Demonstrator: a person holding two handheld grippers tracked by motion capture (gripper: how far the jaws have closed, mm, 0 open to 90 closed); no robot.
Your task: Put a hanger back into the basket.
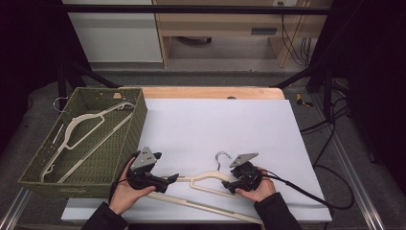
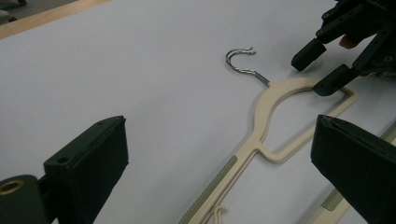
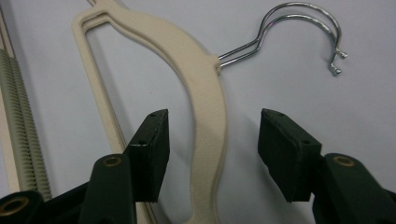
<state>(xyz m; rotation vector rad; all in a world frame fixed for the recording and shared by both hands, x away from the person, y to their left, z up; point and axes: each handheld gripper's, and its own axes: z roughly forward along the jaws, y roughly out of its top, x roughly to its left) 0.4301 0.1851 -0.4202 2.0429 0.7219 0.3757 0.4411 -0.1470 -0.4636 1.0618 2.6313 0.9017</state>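
Cream plastic hanger [image 1: 206, 181] with a metal hook [image 1: 221, 158] lies flat on the white sheet [image 1: 215, 129] covering the table, near the person's edge, between the two hands. Right gripper [image 1: 229, 186] sits low over the hanger's right shoulder; in the right gripper view the curved cream arm [image 3: 205, 121] runs up between the two black pads [image 3: 152, 154], with a gap showing on both sides, so the jaws stand apart around it and are not pressing on it. The hook [image 3: 299, 32] curves off to the upper right in that view, resting on the sheet. Left gripper [image 1: 173, 178] lies at the hanger's left arm, pointing right along it; in the left gripper view its jaws stand wide apart, the ribbed grey strip of the hanger arm [image 2: 219, 179] passing between them without contact. That view also shows the right gripper [image 2: 327, 65] at far right, its tips straddling the hanger's top bend. A woven green basket [image 1: 119, 158] stands at the left of the table, just beside the sheet, and holds a second cream hanger [image 1: 81, 132] lying aslant inside.
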